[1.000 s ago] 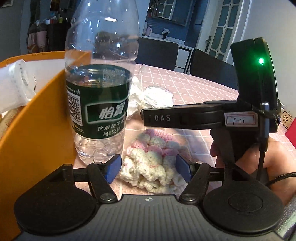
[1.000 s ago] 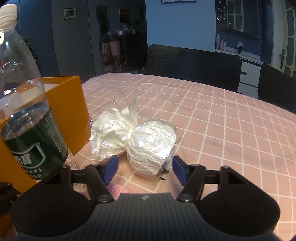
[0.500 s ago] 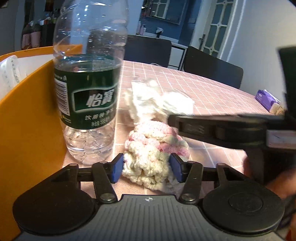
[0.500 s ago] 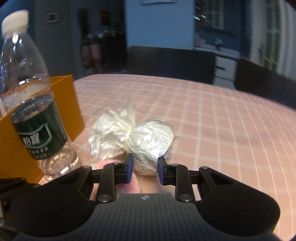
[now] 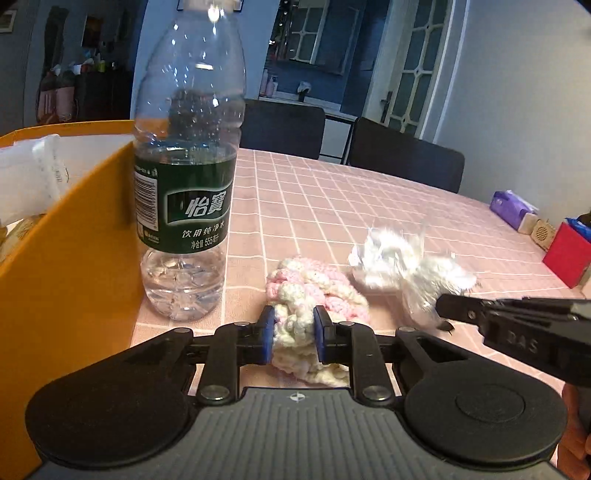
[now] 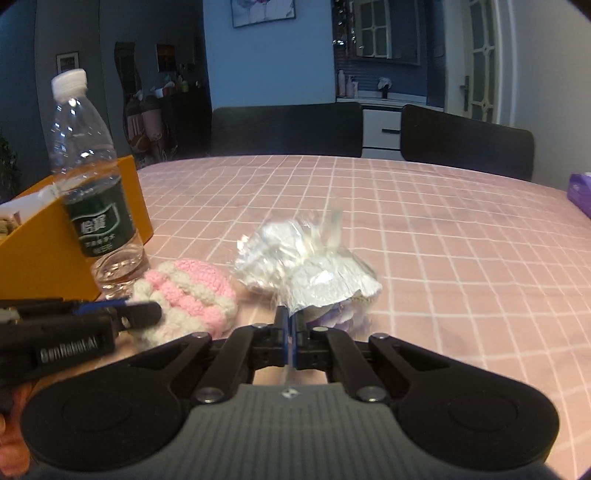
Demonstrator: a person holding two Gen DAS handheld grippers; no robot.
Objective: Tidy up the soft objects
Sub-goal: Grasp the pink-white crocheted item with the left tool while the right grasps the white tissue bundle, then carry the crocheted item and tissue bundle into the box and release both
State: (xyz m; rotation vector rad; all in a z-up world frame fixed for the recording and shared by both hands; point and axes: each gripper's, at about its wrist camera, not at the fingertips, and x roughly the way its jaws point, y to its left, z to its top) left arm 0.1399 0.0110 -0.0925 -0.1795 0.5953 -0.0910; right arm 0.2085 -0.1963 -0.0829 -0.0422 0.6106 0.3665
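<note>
Left tongs [image 5: 294, 334] just closed, pinching the knit piece [image 5: 314, 291] lying lengthwise away from them beside the bottle [image 5: 186, 184], while right tongs [image 6: 290, 334] pinch the plastic bundle [image 6: 306, 266].

Chunky knitted yarn piece [image 5: 306, 291] — matt; crinkly plastic bag [image 6: 310, 262] (glossy).

Home dining room, kitchen area behind.
Round table with pink checked cloth [image 6: 443, 240], dark dining chairs [image 6: 467, 147] at far edge, blue walls with framed pictures [image 6: 263, 11], paned glass door [image 5: 413, 74], white cabinet with bottles [image 6: 347, 83] on counter, cluttered sideboard [image 6: 173, 107].
</note>
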